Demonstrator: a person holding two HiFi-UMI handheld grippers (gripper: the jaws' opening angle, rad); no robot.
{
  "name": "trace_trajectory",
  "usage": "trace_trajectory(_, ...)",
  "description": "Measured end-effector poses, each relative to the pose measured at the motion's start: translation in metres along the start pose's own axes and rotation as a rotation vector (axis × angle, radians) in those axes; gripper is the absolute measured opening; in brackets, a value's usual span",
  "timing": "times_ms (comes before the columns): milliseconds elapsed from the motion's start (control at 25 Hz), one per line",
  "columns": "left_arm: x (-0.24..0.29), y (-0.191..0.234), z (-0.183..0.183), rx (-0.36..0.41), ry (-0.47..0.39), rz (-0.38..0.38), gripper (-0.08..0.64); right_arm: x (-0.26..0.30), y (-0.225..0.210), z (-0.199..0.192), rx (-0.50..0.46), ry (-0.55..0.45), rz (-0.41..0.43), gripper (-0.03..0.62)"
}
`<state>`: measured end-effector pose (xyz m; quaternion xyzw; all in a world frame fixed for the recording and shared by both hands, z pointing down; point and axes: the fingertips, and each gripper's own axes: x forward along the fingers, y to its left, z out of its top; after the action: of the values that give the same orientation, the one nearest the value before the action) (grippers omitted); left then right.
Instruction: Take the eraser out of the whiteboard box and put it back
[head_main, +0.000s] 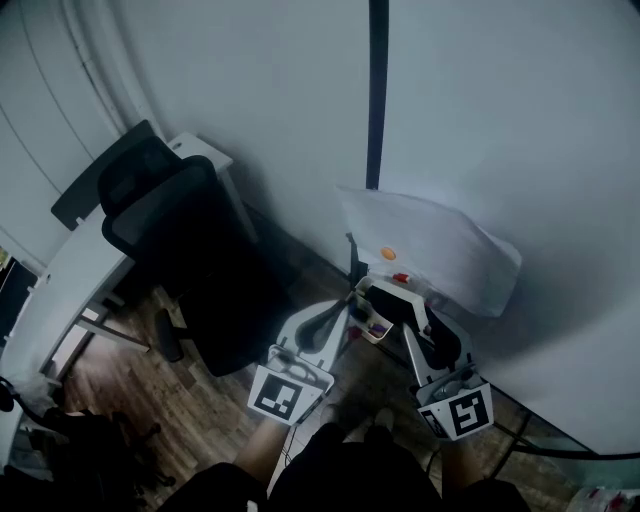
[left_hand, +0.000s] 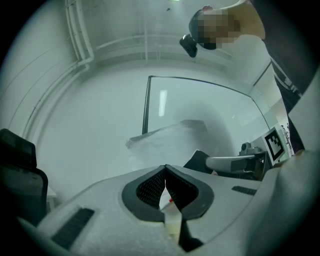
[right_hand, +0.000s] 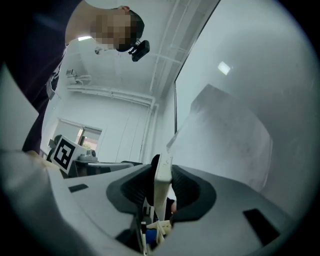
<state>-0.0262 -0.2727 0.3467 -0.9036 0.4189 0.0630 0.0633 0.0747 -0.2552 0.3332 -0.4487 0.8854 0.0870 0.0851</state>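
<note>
I am clenching the right claw (right_hand: 162, 169) on a thin white slab, which I judge to be the eraser (right_hand: 163, 189), right at the whiteboard box (head_main: 380, 333). The left claw (left_hand: 165, 172) is pinching shut beside it. I am guessing that releasing the eraser inside is remaining.

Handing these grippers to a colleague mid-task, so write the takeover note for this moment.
Left gripper: jaws together at the tips, nothing clearly held.
Right gripper: jaws shut on a thin white panel; eraser or box wall, cannot tell.
Whiteboard box: by the whiteboard, both grippers at it.
Done: nothing certain. Left: get the eraser out, then put it back.
</note>
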Motion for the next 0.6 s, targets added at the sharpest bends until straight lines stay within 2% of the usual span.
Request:
trace_trajectory(360,-0.003,-0.002,-0.039,-0.058,0.078,-0.007,0.005,0.004,0.008,-0.086,-0.013,0.187,0.035,0.109)
trace_trajectory(600,-0.007,0.002,-0.047,-0.076,0.088,0.002,0.005,0.003,0.010,-0.107,-0.009,0.235,0.039,0.109)
